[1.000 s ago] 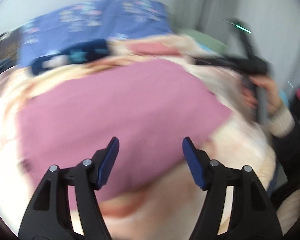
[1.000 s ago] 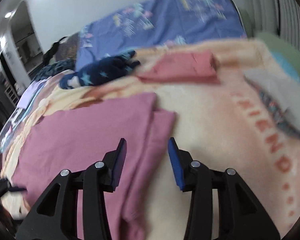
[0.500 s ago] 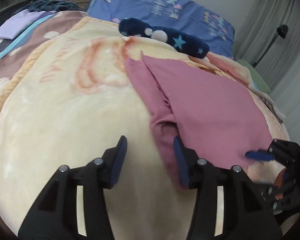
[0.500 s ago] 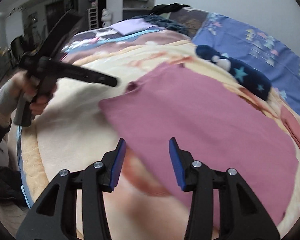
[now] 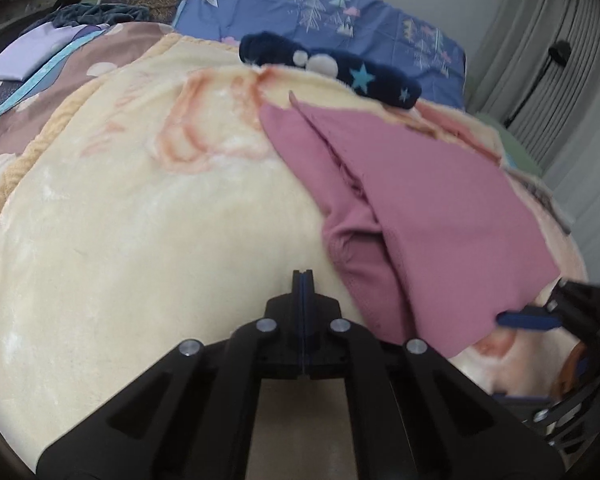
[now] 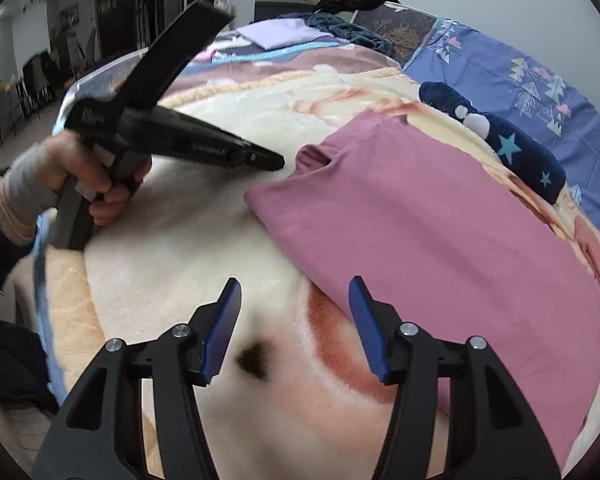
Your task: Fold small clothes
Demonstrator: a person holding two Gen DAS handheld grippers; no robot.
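A: Left gripper?

B: Jaws pressed together with nothing between them, tips over bare cream blanket just beside the near sleeve of the pink garment.

A: Right gripper?

B: Jaws spread wide and holding nothing, one blue pad just at the garment's near edge, the other over the blanket.

A: The garment itself?

B: Lying flat on the blanket, sleeve folded under along one side. Beyond its far end lies a navy star-patterned piece, then a blue patterned sheet.
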